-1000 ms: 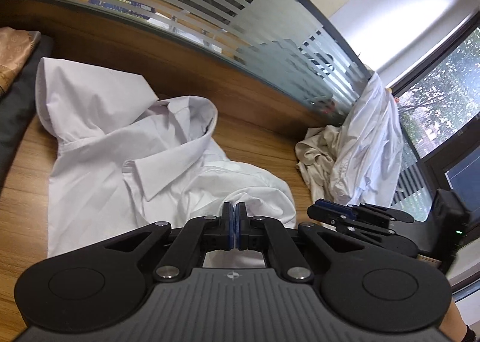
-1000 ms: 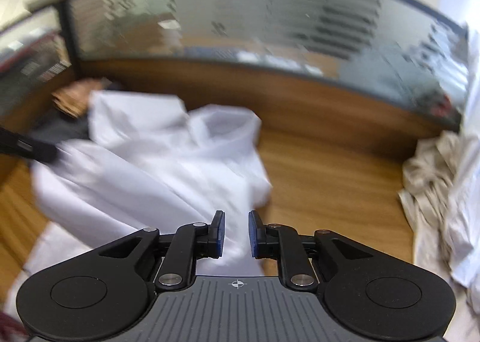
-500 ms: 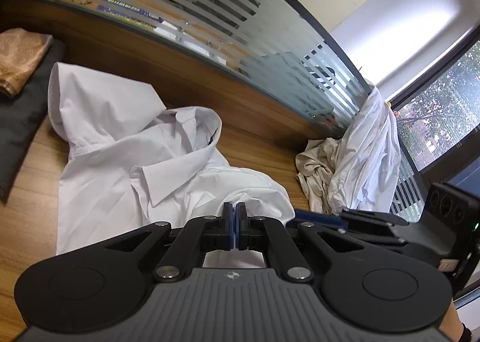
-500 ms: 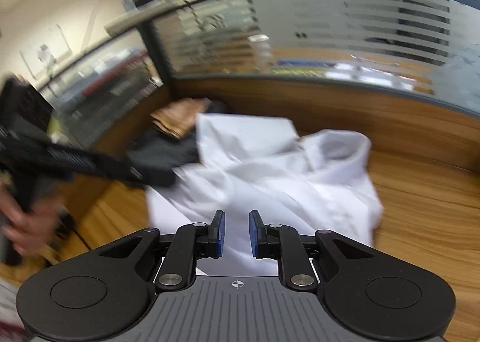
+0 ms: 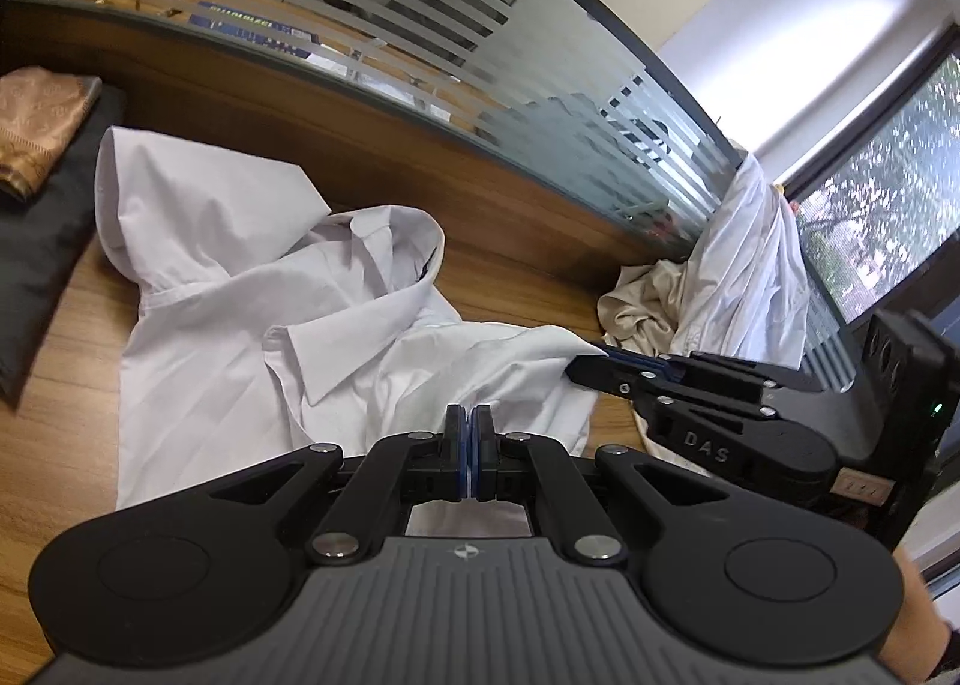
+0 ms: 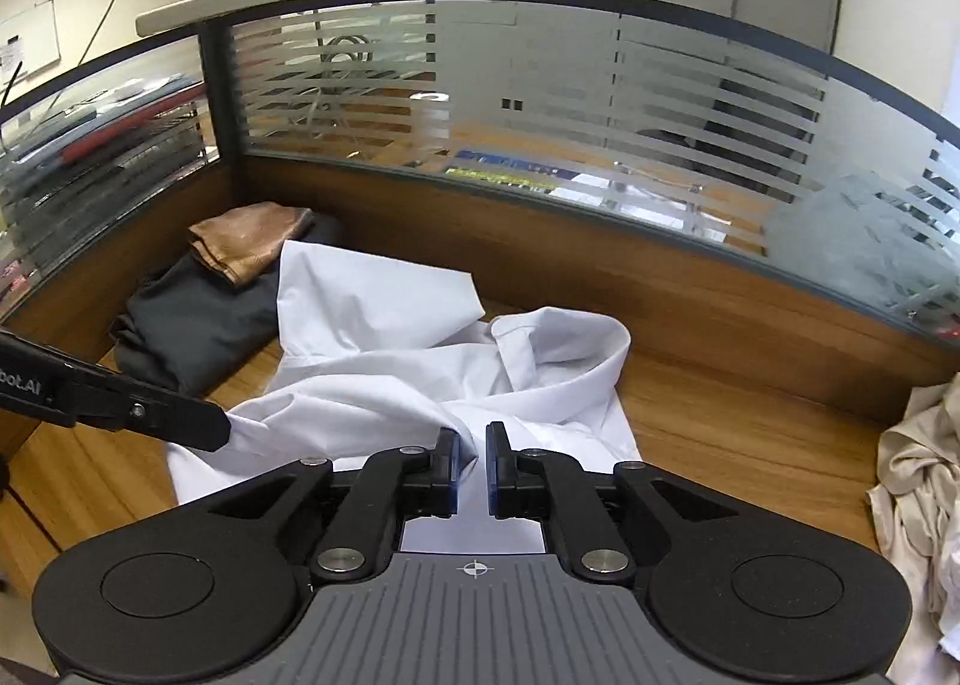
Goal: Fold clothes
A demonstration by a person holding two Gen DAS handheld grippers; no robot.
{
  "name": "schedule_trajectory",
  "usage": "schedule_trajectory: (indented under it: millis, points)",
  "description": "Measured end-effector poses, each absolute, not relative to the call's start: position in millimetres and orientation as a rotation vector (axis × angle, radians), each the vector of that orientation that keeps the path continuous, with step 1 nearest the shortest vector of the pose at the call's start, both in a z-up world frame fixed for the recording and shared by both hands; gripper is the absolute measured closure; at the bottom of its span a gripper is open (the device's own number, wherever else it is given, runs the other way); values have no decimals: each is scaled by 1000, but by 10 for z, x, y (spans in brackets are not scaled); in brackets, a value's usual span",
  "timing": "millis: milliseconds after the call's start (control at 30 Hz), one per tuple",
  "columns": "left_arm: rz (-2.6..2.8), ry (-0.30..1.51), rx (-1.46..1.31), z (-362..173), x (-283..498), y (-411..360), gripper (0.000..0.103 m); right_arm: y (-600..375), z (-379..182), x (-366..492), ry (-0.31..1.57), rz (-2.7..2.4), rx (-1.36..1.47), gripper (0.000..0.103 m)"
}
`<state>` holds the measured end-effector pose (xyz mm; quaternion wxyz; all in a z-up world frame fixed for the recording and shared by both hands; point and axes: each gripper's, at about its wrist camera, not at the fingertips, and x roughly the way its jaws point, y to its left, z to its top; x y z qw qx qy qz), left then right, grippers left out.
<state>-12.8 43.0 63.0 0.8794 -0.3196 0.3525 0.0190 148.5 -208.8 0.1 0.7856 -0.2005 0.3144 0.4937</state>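
The white shirt (image 5: 252, 289) lies crumpled on the bench (image 5: 54, 445) at the centre of both views, collar up. The left claw (image 5: 470, 445) is clamped shut on the near hem. The right claw (image 6: 472, 466) is closing, with a fold of cloth between its jaws but not yet pinched. A full pinch should be secured first, then the hem drawn taut evenly.

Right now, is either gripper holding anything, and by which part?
Left gripper is shut on the crumpled white cotton shirt's near edge. Right gripper is closing over its fabric, not yet gripping.
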Motion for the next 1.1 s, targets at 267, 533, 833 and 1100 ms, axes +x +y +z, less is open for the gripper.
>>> schedule_trajectory:
  millis: [267, 533, 833, 1100]
  points:
    - [34, 742, -698, 606, -85, 446, 102, -2208, 309, 1359, 658, 1156, -414, 90]
    - [14, 726, -692, 661, -82, 385, 102, -1918, 121, 1259, 852, 1365, -397, 100]
    - [132, 715, -607, 659, -179, 383, 102, -1700, -365, 1131, 804, 1227, -655, 102]
    - [90, 764, -626, 566, -96, 362, 102, -2068, -367, 1466, 798, 1065, -663, 103]
